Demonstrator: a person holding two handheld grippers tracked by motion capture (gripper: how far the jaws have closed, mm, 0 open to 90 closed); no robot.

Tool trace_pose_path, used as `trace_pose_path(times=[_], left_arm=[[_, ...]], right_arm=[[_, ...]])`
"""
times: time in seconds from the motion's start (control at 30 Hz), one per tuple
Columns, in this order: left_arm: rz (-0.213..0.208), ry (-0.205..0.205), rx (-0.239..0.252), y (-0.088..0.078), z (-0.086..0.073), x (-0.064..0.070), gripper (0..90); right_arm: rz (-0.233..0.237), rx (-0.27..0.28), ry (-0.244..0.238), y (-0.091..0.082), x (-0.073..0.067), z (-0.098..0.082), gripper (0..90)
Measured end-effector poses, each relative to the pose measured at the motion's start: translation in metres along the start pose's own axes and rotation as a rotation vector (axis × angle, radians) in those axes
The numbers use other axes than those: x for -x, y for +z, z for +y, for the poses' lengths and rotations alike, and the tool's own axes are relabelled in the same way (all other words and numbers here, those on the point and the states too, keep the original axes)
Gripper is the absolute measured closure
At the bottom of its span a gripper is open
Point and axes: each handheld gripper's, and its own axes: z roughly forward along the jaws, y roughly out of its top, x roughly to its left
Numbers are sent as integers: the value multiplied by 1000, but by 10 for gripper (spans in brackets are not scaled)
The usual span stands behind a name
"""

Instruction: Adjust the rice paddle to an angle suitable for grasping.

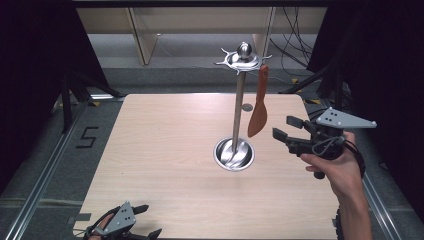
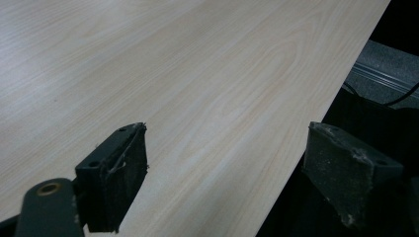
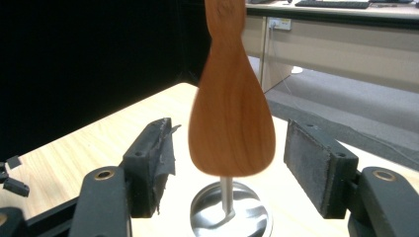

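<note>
Spanning pale wood, the table [image 1: 165, 165] sits in a dark room; both grippers' fingers open, empty.

Even overhead light, dark surroundings

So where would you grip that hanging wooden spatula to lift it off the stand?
Probably the wide blade of the wooden spatula, approached level from the right gripper's side. It hangs upright and free of the stand's pole, flat faces between the open jaws.
</note>
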Motion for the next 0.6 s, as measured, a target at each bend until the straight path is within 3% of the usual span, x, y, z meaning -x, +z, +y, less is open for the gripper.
trace_pose_path(times=[0.1, 0.13, 0.17, 0.27, 0.37, 0.4, 0.6], left_arm=[[0, 0, 0, 0, 0, 0, 163], [-5, 34, -1, 0, 1, -2, 163], [-5, 32, -2, 0, 1, -2, 163], [-2, 24, 9, 0, 1, -2, 163], [13, 14, -6, 0, 1, -3, 163], [-7, -9, 9, 0, 2, -1, 163], [-5, 29, 15, 1, 3, -3, 163]], right_arm=[[4, 15, 0, -3, 2, -8, 367], [3, 20, -17, -4, 6, -18, 370], [13, -7, 15, -4, 5, -20, 369], [-2, -37, 36, -5, 8, -30, 368], [-11, -41, 30, -4, 11, -36, 367], [-9, -56, 25, -4, 15, -42, 367], [-14, -105, 44, -4, 20, -60, 367]])
